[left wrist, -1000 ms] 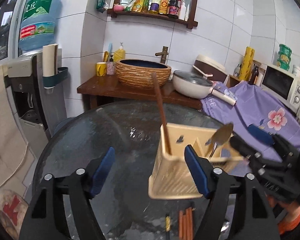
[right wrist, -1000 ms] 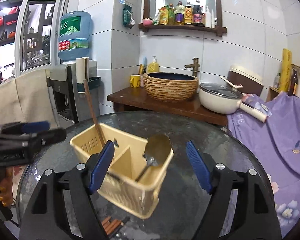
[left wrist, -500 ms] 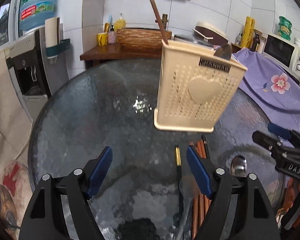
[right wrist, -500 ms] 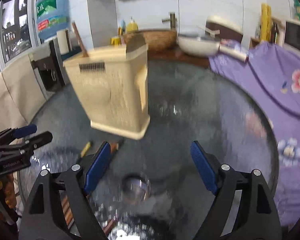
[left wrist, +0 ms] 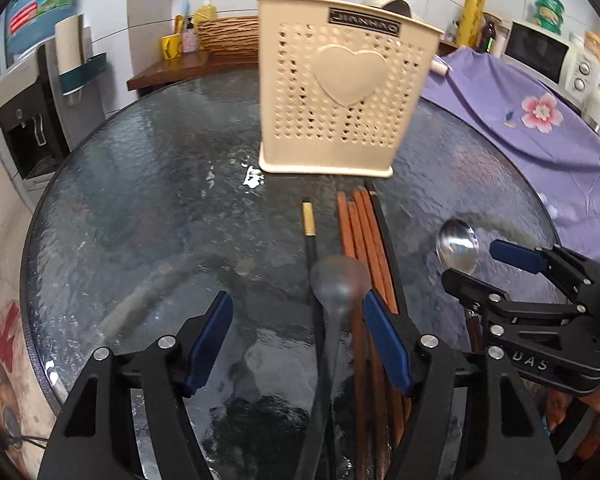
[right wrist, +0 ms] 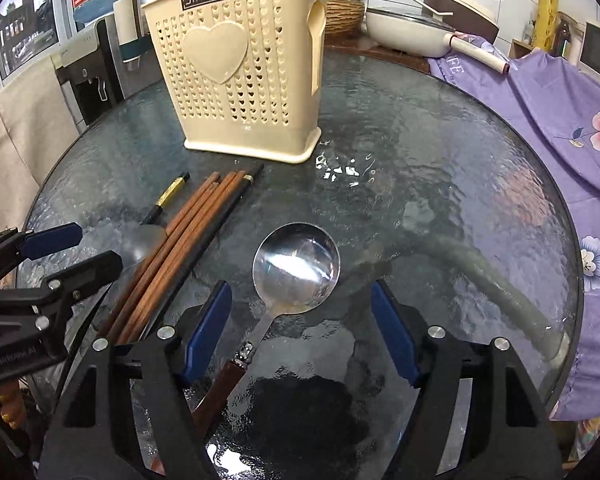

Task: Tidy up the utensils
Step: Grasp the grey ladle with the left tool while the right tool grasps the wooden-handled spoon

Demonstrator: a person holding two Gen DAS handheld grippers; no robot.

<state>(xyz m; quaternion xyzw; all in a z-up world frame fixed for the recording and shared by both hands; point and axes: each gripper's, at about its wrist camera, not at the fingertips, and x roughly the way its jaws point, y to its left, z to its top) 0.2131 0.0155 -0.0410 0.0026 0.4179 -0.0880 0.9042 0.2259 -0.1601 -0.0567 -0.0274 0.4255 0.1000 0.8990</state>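
Right gripper (right wrist: 300, 336) hangs spread wide over the steel spoon (right wrist: 296, 264), bowl lying between its fingers on the glass table (right wrist: 440, 184); it looks slick and stiff, so the wooden handle (right wrist: 224, 380) is probably the better grab.

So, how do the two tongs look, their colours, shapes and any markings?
Both are matte black frames with angular, triangular cut-outs and silver screw heads. Each finger carries a flat blue pad. The right tongs show white letters "DAS" on the body; the left tongs bear faint grey lettering, too small to read.
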